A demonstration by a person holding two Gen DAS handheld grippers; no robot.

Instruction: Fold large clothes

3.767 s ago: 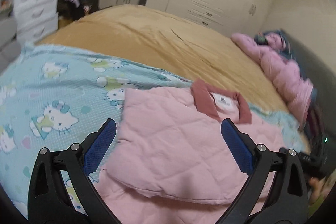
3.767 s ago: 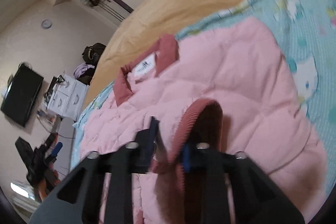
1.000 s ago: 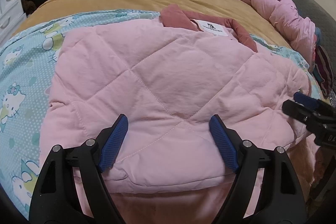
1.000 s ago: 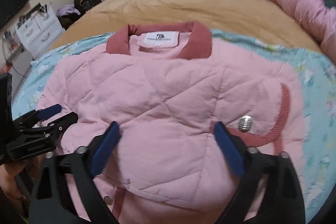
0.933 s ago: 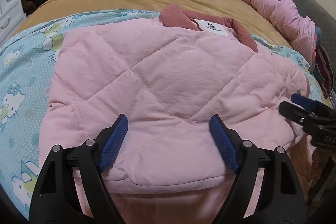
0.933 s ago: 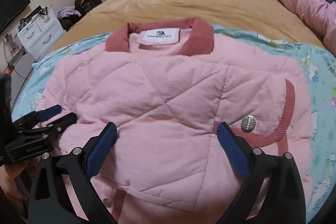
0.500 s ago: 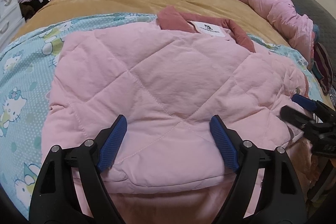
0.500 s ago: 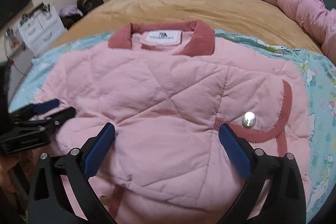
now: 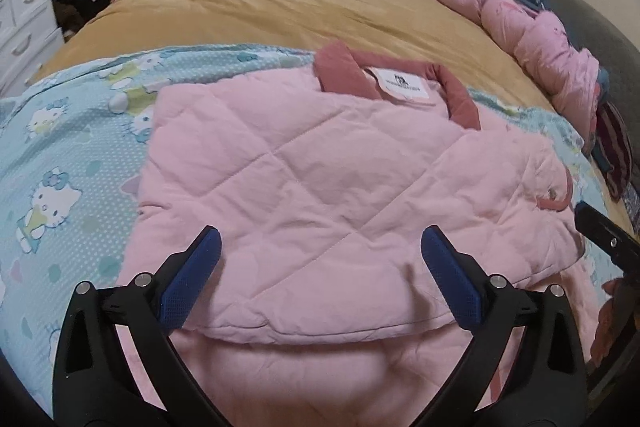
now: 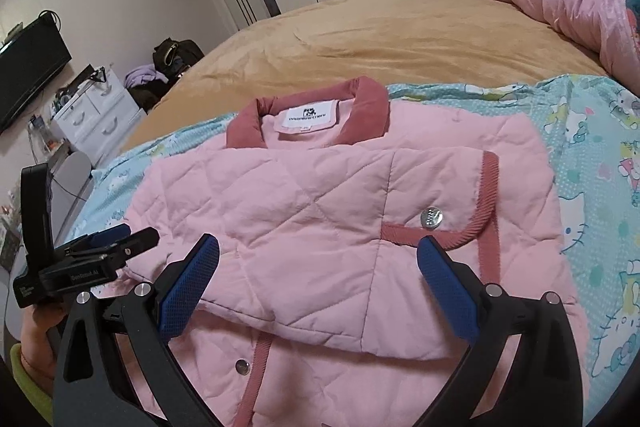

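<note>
change: the left gripper (image 9: 318,277) is opening its jaws to full spread and both tools have pulled up and back from the pink quilted jacket (image 9: 340,187); nothing sits between the blue pads.
right gripper (image 10: 318,281): jaws wide apart, empty, above the jacket's near hem.
meaning: the fold looks released and set, so another fold or a tidy-up likely follows.
jacket: lies on the cartoon-cat sheet (image 10: 600,155), collar (image 10: 366,113) at its far edge, folded panel on top.
materials: puffy diamond-stitched fabric, ribbed rose trim, metal snap (image 10: 431,217) by the jacket's right edge.
</note>
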